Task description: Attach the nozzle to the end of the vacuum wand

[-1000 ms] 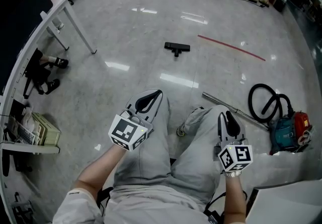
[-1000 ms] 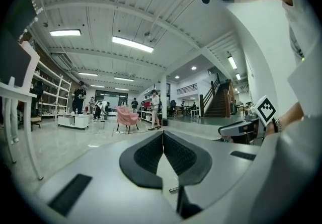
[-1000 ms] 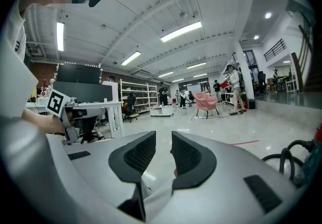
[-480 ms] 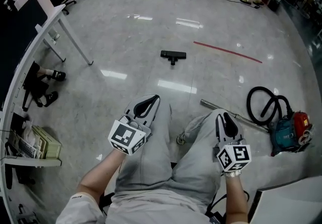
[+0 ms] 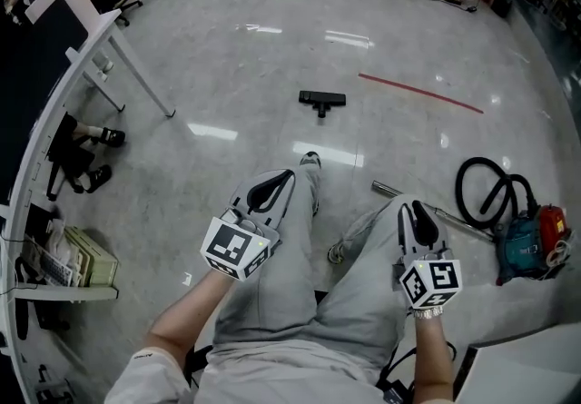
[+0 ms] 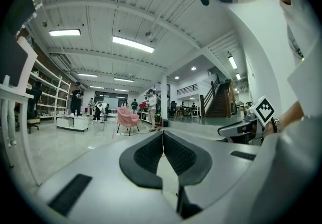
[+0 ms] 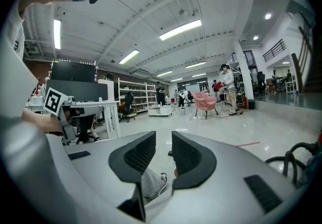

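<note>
Head view: vacuum wand (image 5: 458,218), probably a stiff, slick metal tube, lies on the floor beside the canister (image 5: 526,243); best gripped near its free end. Nozzle (image 5: 321,100), likely light rigid plastic, lies well apart ahead; take it by the neck. Left gripper (image 5: 280,177) closed, empty; right gripper (image 5: 415,208) narrowly apart, empty. Versus a second ago: a shoe (image 5: 310,160) has stepped forward; jaws unchanged.

A glossy pale stone floor (image 5: 227,57) is seen from above — a black nozzle (image 5: 321,100) is laid flat near its middle, well apart from the metal vacuum wand (image 5: 458,218), which is stretched out at right beside a teal-and-red vacuum cleaner (image 5: 528,239). A red tape line (image 5: 420,92) is marked beyond the wand — white desk legs (image 5: 136,62) are planted at left.
</note>
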Available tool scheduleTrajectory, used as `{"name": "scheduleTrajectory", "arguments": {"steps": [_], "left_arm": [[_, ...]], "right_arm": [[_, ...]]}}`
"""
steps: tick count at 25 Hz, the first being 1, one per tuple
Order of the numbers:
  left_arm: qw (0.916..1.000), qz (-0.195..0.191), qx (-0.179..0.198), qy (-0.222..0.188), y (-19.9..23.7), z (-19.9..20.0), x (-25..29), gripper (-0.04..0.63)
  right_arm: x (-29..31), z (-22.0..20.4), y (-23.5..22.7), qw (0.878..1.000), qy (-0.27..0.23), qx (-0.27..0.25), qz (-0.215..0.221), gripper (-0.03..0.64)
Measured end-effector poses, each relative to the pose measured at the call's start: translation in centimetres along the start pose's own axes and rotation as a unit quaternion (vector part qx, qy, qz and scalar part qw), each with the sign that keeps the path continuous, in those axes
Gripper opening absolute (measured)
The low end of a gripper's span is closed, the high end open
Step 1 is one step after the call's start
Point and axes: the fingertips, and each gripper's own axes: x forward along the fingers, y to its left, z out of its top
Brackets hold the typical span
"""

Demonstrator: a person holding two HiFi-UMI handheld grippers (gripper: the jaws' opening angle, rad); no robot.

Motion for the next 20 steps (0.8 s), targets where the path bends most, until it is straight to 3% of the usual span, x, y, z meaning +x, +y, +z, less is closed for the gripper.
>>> {"name": "scheduleTrajectory", "arguments": {"steps": [9,20], "left_arm": [[0.9999,0.012,-0.004,-0.009,3.6,0.8,1.6,0.011],[0.9998,-0.018,-0.005,-0.001,5.7,0.3,7.3,0.011]], "right_arm": [[2.8,0.7,0.1,1.000,0.001,-0.001,0.000,0.077],[6.6,1.6,-2.9,1.000,0.000,0.010,-0.023,0.080]]}}
